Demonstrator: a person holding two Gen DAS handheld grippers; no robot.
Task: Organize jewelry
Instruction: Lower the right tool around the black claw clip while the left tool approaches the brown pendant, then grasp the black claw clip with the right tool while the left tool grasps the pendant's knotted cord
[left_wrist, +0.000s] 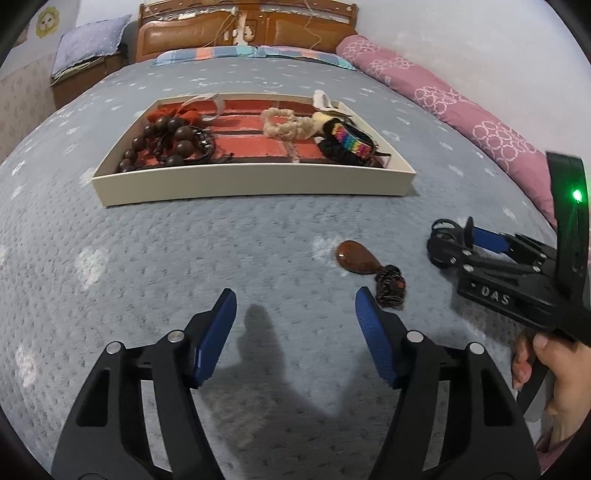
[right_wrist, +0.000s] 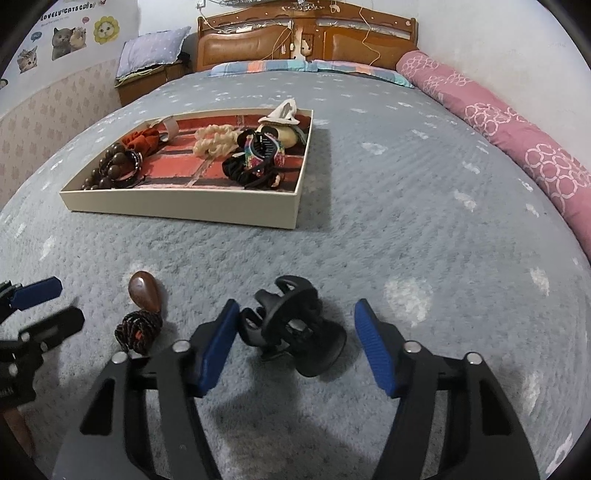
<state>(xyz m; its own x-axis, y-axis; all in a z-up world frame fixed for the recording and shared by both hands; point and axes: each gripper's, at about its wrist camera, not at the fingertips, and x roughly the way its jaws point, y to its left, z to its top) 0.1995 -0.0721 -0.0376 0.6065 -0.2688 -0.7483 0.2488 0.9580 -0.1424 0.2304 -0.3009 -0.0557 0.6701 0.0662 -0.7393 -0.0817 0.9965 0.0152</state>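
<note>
The quilted bedspread (right_wrist: 388, 206) is grey-blue, scattered with pale white motifs. On it sits a cream-walled shallow cardboard tray (right_wrist: 192, 210) whose floor shows a red brick pattern with dark lines. Inside lie dark brown round wooden beads (left_wrist: 162, 142), a rust-orange fabric scrunchie (left_wrist: 184, 112), a cream braided band (left_wrist: 286, 123) and a rainbow-striped woven band (left_wrist: 351, 142) over black. On the bedspread rest a glossy brown teardrop-shaped hair clip (left_wrist: 356, 256), a black-and-orange speckled hair tie (left_wrist: 389, 286) and a black plastic claw clip (right_wrist: 295, 328). Both tongs, left (left_wrist: 295, 301) and right (right_wrist: 295, 312), are black with blue ribbed pads. The long bolster (right_wrist: 517, 133) is pink with white ring clusters.
</note>
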